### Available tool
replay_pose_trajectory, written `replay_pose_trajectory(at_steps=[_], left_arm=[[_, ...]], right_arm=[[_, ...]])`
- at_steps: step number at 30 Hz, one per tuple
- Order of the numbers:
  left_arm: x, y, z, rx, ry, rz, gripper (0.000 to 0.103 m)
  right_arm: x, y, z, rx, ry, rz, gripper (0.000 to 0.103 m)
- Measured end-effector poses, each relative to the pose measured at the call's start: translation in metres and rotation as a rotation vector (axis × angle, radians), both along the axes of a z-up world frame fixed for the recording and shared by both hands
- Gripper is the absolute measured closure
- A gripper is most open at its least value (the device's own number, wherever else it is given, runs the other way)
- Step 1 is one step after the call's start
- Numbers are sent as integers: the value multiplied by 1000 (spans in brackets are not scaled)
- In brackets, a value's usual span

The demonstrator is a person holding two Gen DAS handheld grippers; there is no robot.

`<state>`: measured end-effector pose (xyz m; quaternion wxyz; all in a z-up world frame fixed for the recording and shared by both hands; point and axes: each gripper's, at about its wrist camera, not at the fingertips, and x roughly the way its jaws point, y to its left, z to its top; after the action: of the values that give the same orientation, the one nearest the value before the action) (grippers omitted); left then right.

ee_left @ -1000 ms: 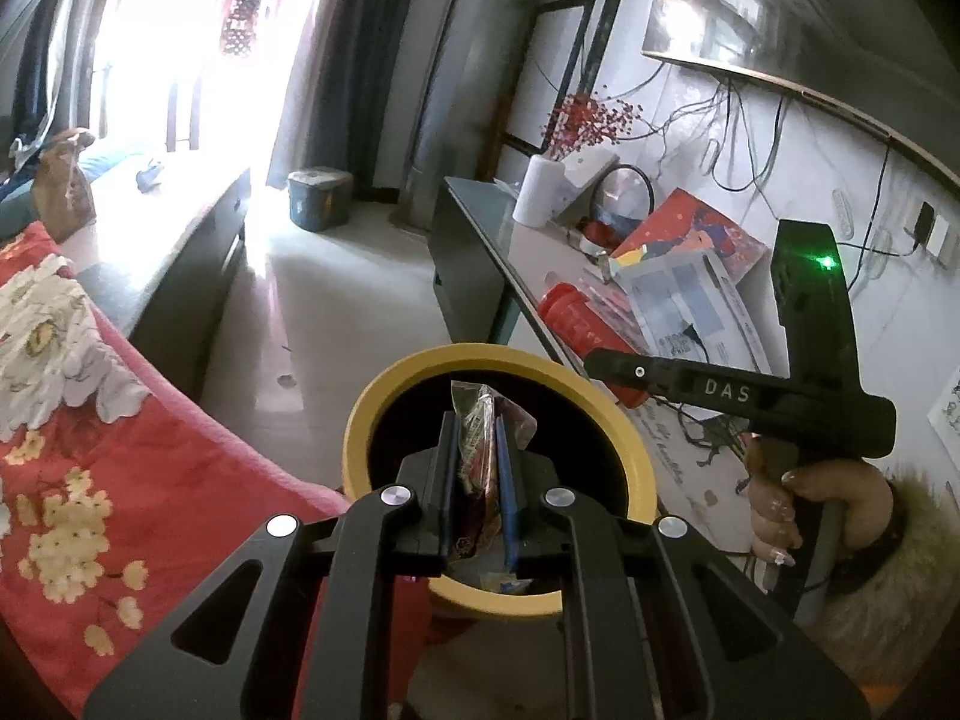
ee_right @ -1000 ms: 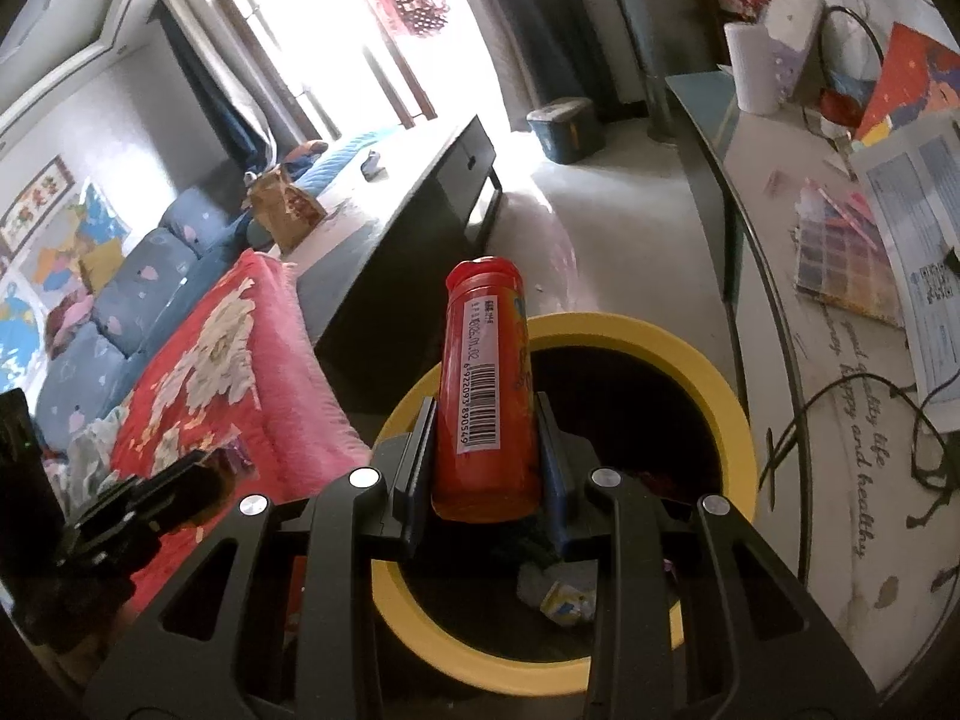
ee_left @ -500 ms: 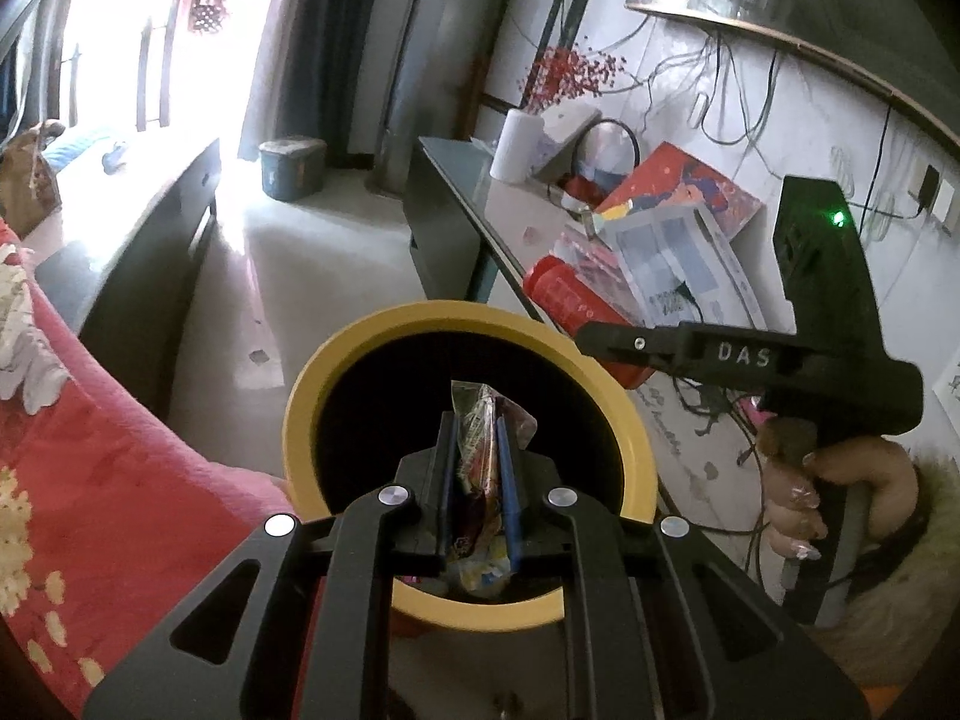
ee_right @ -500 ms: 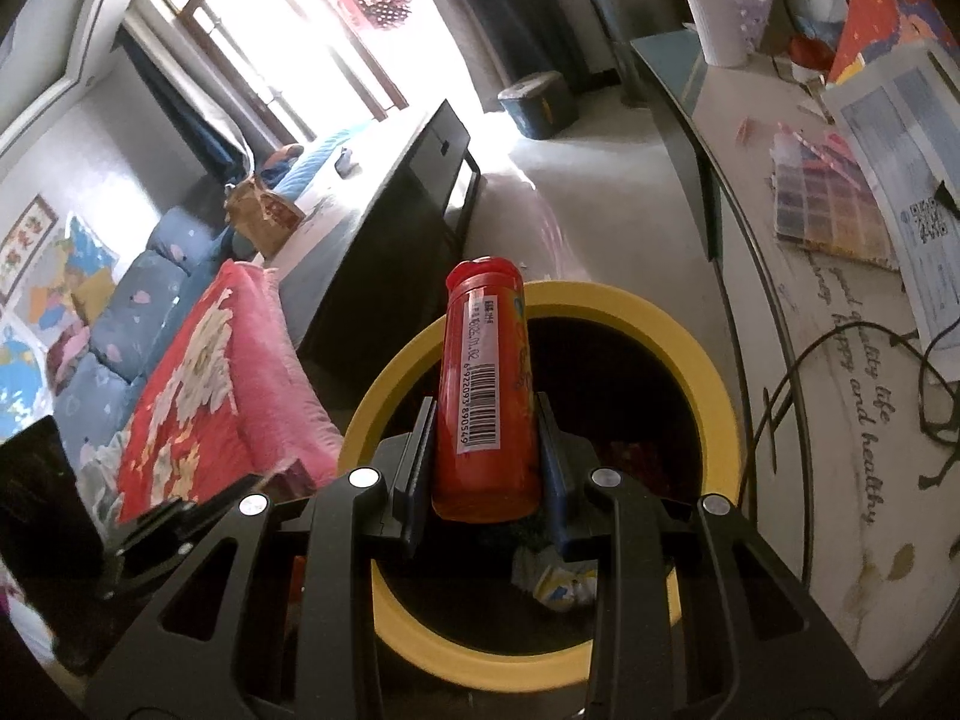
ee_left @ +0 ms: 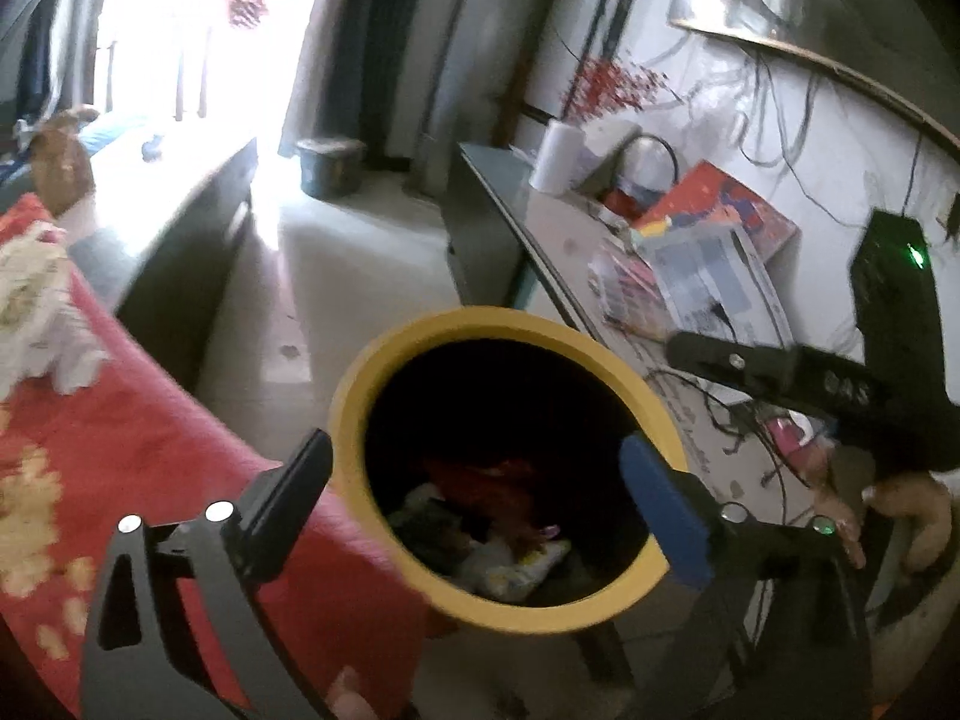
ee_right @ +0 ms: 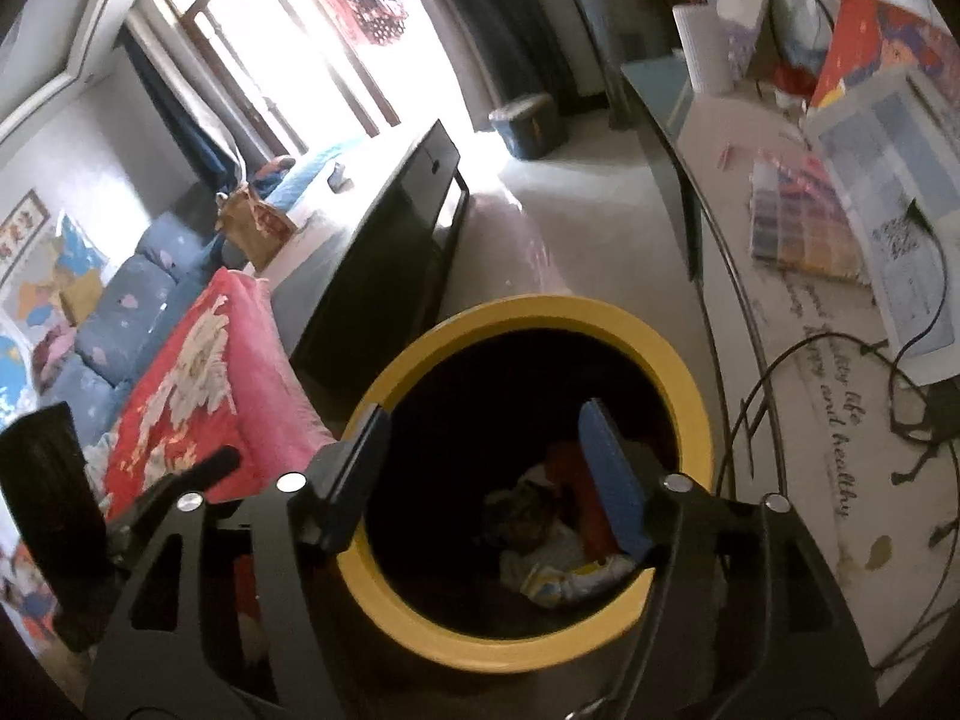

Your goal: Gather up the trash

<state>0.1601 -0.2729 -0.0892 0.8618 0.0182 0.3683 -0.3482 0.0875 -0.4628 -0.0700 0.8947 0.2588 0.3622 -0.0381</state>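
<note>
Both claws, left gripper point(ee_left: 474, 498) and right gripper point(ee_right: 480, 468), gape wide and empty over my round yellow-rimmed bin point(ee_right: 690, 384); crumpled wrappers point(ee_right: 564, 564) lie below. Careless withdrawal could clip that rim.

The bin point(ee_right: 690, 378) has a yellow rim and a black inside, where the rubbish point(ee_right: 564, 564) shows red, white and a little yellow and blue. Each black claw, the left claw point(ee_left: 480, 504) and the right claw point(ee_right: 486, 468), carries one blue pad point(ee_right: 612, 480) and one dark one. The blanket point(ee_right: 198, 384) is red and pink with large white and pale gold flowers, the sofa point(ee_right: 120, 300) blue with small pale shapes, the swatch card point(ee_right: 798, 222) a grid of many colours, and the pale tabletop point(ee_right: 840, 480) bears dark script lettering.
</note>
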Motion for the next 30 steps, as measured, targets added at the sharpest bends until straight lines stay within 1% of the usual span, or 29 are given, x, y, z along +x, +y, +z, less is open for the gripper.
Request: replay_pose_trajectory(at_steps=[1, 2, 4, 5, 6, 9, 10, 16, 21, 24, 30], left_arm=[[-2, 10, 6, 2, -18, 30, 7], [-4, 16, 10, 5, -32, 54, 7], [-8, 32, 20, 1, -59, 99, 7], [-12, 43, 26, 0, -74, 127, 7], [-16, 52, 30, -1, -90, 152, 7], [-26, 79, 42, 4, -131, 222, 7], [-32, 89, 46, 5, -143, 245, 7], [-61, 131, 58, 15, -216, 365, 7], [-88, 157, 64, 15, -280, 441, 6], [-100, 167, 65, 23, -290, 479, 6], [-115, 183, 66, 2, -297, 522, 6]], right_arm=[[-3, 6, 3, -17, -13, 0, 31], [-6, 12, 7, -39, -27, -2, 28], [-12, 30, 18, -94, -67, -11, 14], [-14, 35, 21, -108, -82, -12, 12], [-18, 47, 28, -136, -121, -3, 11], [-24, 70, 41, -211, -187, 12, 11], [-28, 81, 44, -236, -225, 16, 11], [-49, 128, 55, -354, -392, 51, 11], [-64, 148, 62, -397, -493, 35, 11], [-69, 158, 65, -415, -526, 61, 11], [-71, 167, 66, -425, -536, 104, 11]])
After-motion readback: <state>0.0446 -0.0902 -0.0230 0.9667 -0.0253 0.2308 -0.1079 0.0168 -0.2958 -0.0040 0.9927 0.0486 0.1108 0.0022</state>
